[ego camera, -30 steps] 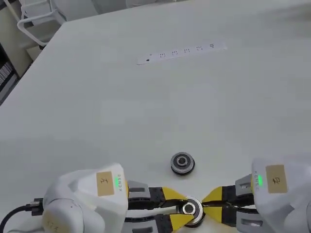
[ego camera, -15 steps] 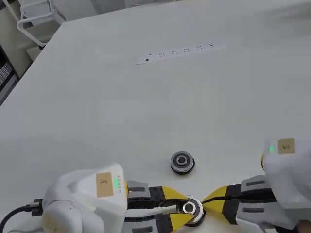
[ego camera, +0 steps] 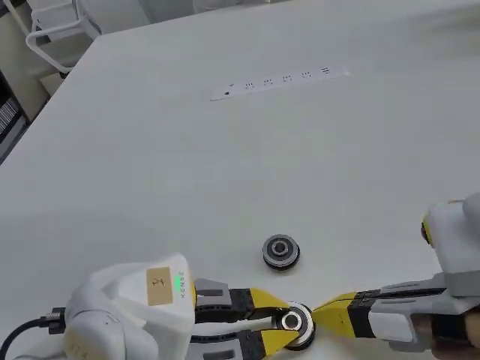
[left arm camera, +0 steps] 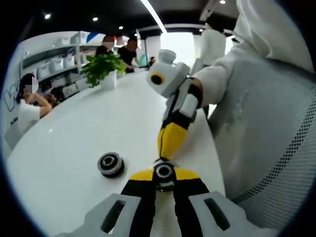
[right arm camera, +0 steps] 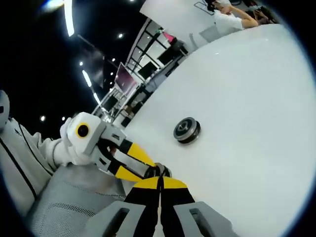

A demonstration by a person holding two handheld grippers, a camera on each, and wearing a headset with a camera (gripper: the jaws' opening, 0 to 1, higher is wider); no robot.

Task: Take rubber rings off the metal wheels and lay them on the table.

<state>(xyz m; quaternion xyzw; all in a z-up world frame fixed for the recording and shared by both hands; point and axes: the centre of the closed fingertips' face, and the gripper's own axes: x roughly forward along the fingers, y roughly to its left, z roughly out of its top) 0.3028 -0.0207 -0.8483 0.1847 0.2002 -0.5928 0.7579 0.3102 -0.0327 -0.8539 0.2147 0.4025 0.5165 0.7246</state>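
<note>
Step in hand: stripping the first ring. The left tool [ego camera: 279, 321] clamps a small silver metal wheel [ego camera: 292, 322] by its rim, one yellow jaw on each side, at the near edge of the white table [ego camera: 225, 172]. We cannot tell whether the wheel rests on the table or hangs just above it.

The right tool [right arm camera: 159, 181] has its jaws pressed together, with the tips touching the wheel's rim on the side away from the left tool. We cannot make out whether a fold of the black rubber ring [left arm camera: 164, 185] is nipped between them.

Orientation: the wheel is a round disc with no long axis. Its short axle axis points roughly up toward the headset, bore showing.

Next move, as we judge it: keep the left clamp firm, get a sure bite on the rubber, and peel it up and outward over the flange. Then lay it flat on bare table.

A second ringed metal wheel [ego camera: 281, 252] lies flat just beyond the first, bore up and apart from both tools. It is not yet stripped.
</note>
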